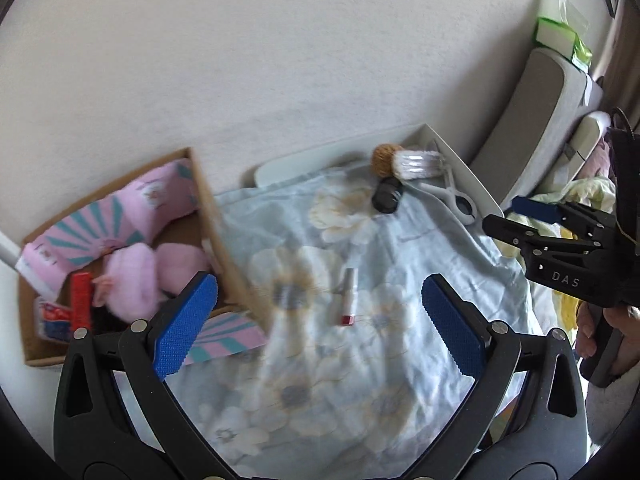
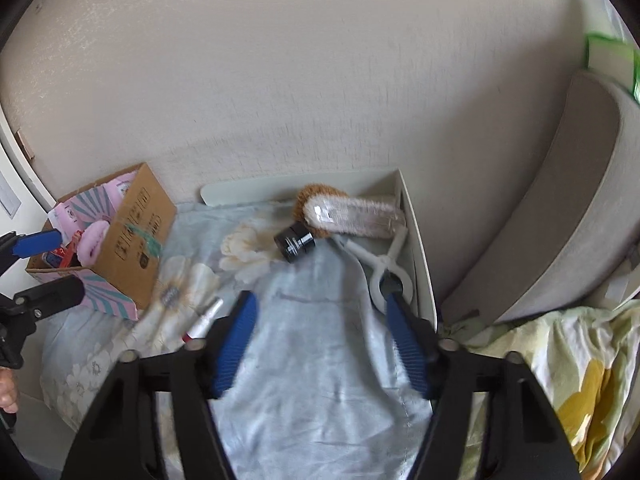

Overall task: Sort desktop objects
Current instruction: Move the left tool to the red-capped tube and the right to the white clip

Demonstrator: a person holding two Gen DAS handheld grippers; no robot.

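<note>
lipstick (image 1: pixel 347 296): lying flat on the floral cloth (image 1: pixel 360 360), red end toward you, between your two grippers and touching neither.
jar (image 1: pixel 387 197): small black one tipped on its side at the far edge of the cloth, right by the brush (image 1: pixel 416 164).
brush: white bristles over a brown puff (image 1: pixel 384 158), leaning in the white tray (image 1: pixel 476 178) with the white scissors-like tool (image 1: pixel 460 196) beside it.
box (image 1: pixel 216 236): cardboard, left of the cloth, stuffed with pink packaging, pink fluffy things (image 1: pixel 132 276) and a red item (image 1: pixel 81 300).
only your left cam shows: down into the box, so you get the fluffy things and the red item properly.
only your right cam shows: the box's printed outer side (image 2: pixel 136 236) and the yellow-green bedding (image 2: pixel 560 360) off to the right.
left gripper (image 1: pixel 320 324): low over the cloth, fingers spread wide with nothing in them, the lipstick sitting in the gap's line of sight.
right gripper (image 2: pixel 324 344): also spread apart and holding nothing, aimed at the tray, its right pad (image 2: pixel 404 336) overlapping the tool's loop in view.
your hand (image 1: pixel 600 332): wrapped round the right gripper's handle at the left cam's right edge.
</note>
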